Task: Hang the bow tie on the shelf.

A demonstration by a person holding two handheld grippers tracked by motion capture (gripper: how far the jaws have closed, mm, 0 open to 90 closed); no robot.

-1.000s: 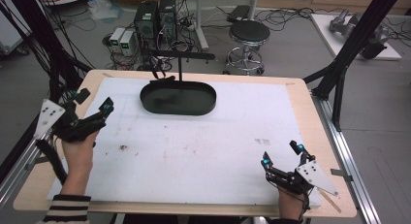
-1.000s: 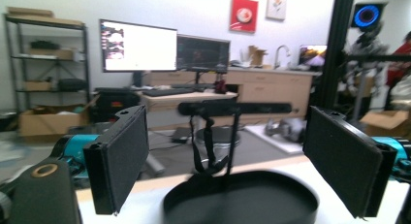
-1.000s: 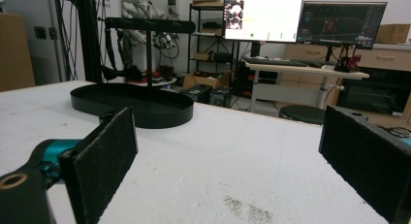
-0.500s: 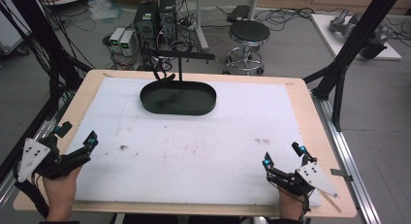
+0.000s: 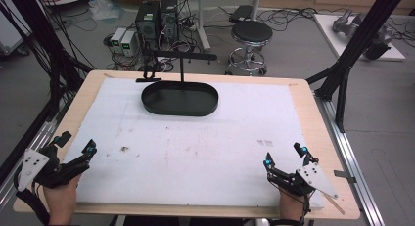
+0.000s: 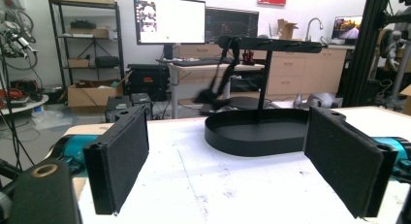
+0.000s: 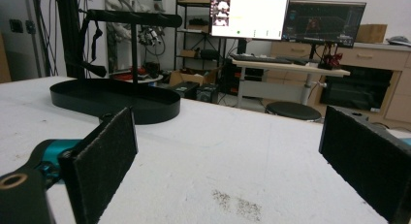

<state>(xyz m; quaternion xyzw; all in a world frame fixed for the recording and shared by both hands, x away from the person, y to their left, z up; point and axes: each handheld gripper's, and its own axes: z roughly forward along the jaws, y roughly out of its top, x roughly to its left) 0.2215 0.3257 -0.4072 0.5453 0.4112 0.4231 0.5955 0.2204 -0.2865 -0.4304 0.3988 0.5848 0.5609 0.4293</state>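
A: Where are the two grippers seen?

B: In the high view the left gripper is held at the near left corner of the table, partly over the edge of the white mat. The right gripper is held at the near right corner, over the mat. They are well apart from each other.

A: How are the jaws set?

B: Both pairs are spread wide. In the left gripper view the two black pads are seen far from each other, and nothing is held between them. The same is seen in the right gripper view: the pads are wide apart and nothing is gripped.

A: And the thing nearest to them?

B: A black oval tray is placed at the far side of the mat, near the middle, well apart from both grippers. A thin post with a crossbar is fixed in it, and a dark item is hung from the bar's left end. What it is cannot be told. In the left gripper view the tray is seen between the pads, farther off.
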